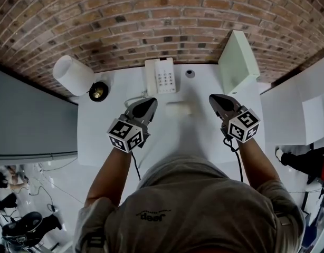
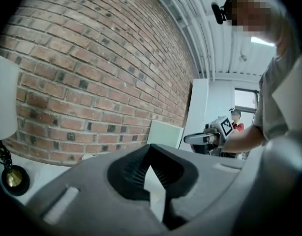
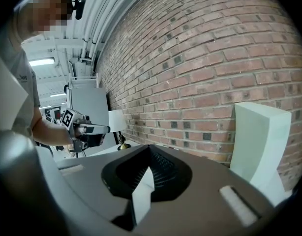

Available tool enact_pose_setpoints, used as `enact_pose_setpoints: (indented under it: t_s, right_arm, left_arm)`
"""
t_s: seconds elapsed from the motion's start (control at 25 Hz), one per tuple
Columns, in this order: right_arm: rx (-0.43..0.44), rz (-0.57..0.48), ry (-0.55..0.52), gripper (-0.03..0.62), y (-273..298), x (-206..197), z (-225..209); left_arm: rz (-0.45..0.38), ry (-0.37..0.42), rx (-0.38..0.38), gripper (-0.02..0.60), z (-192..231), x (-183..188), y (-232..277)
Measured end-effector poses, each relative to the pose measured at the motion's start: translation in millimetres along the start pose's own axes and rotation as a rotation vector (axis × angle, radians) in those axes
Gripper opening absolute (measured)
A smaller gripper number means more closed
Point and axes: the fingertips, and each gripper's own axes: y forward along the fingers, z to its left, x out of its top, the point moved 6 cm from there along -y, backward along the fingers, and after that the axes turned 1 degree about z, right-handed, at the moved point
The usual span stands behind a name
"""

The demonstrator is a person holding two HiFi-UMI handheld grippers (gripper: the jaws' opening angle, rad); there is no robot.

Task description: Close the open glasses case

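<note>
A white tabletop (image 1: 98, 136) runs up to a red brick wall (image 1: 151, 15). Nearest the person, the left gripper (image 1: 148, 104) and the right gripper (image 1: 217, 100) hover over the table, well apart. Each has its jaws pressed together at the tips, with nothing pinched between them. Between the two claws, slightly ahead of their tips, lies a small pale oblong glasses case (image 1: 179, 108). It is washed out against the table and looks low and flat, but I cannot tell whether its lid is up or down. Neither claw touches it. This would fit claws nearing an open case as well as claws backing off a shut one. Beyond the case stands a white push-button telephone (image 1: 161, 76), and ahead of the right claw a pale green upright box (image 1: 237, 61).
</note>
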Motion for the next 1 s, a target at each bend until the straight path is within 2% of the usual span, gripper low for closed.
enact_pose_setpoints:
  t_s: [0.2, 0.44, 0.68, 1.0]
  right_arm:
    - [0.001, -0.011, -0.005, 0.009, -3, 10, 6]
    - [0.003, -0.029, -0.002, 0.009, -7, 19, 11]
    - [-0.002, -0.038, 0.018, 0.009, -9, 21, 11]
    - [0.001, -0.042, 0.020, 0.008, -8, 21, 13]
  left_arm:
    - [-0.069, -0.071, 0.020, -0.003, -7, 21, -16]
    - [-0.115, -0.101, 0.046, -0.003, -14, 33, -30]
    - [-0.118, -0.118, 0.066, -0.003, -19, 30, -36]
    - [-0.105, -0.100, 0.062, -0.003, -24, 28, -35]
